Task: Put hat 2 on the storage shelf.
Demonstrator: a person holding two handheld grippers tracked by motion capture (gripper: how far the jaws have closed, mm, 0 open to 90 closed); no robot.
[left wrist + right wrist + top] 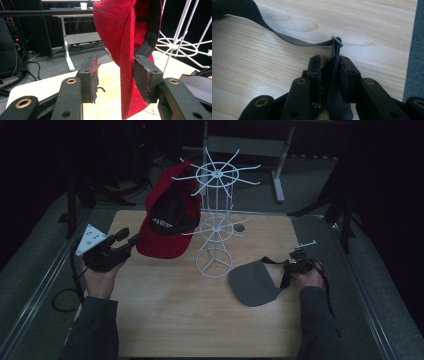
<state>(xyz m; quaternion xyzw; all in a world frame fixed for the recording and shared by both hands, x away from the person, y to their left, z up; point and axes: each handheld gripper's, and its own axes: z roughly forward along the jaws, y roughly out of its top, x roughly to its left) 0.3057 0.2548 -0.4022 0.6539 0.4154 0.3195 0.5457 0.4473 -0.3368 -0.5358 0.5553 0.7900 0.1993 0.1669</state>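
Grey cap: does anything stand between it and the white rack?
Nothing visible does. The grey cap lies on the table just right of the white rack base, bare wood between them. The right tongs grip its strap; the red cap hangs on the rack's far left side.

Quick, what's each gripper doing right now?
Left gripper: open, red fabric cap's brim between its jaws, touching just one pad.
Right gripper: shut on the grey visor's black strap.

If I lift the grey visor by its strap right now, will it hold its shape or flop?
The strap probably flops: it lies curved and slack on the table. The grey visor brim looks stiffer, keeping a smooth curve. Held in the right gripper, it would likely dangle brim-down.
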